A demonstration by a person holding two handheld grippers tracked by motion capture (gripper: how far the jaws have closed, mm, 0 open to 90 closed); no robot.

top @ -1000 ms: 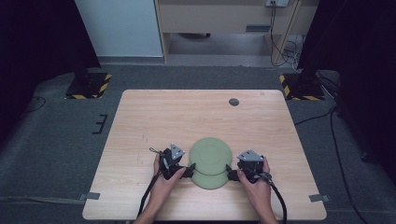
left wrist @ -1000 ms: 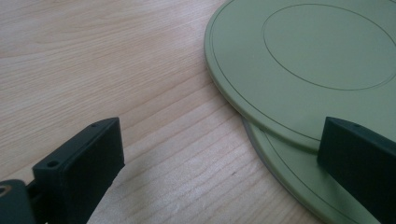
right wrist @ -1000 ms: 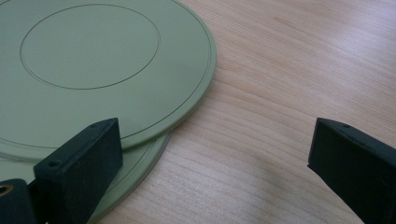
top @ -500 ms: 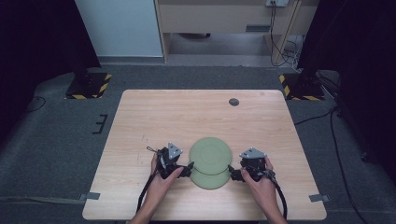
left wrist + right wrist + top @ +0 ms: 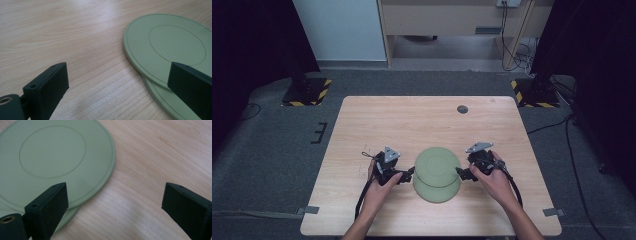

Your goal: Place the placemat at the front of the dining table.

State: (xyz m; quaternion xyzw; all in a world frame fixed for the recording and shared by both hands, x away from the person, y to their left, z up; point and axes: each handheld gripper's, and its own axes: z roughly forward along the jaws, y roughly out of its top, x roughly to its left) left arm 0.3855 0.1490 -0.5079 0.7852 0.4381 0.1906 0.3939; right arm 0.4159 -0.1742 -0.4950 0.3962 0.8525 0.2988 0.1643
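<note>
Two pale green round plates lie stacked and offset near the table's front middle: the upper plate [image 5: 437, 166] overlaps the lower plate [image 5: 437, 192]. My left gripper [image 5: 408, 175] is open at their left edge, its jaws wide apart over bare wood in the left gripper view, with the upper plate [image 5: 170, 47] and the lower plate [image 5: 160, 100] ahead to the right. At the stack's right edge my right gripper [image 5: 460, 173] is open too, with the upper plate [image 5: 52, 160] beyond its left jaw. Neither holds anything.
The wooden table [image 5: 412, 125] has a small dark round disc [image 5: 462, 109] near its back right. Hazard-striped stand bases [image 5: 307, 91] sit on the grey floor beyond the back corners. Cables trail from both grippers toward the front edge.
Both hands and grippers shifted slightly; the right gripper moved a little forward along the plates' right edge. The plates stay in place.
</note>
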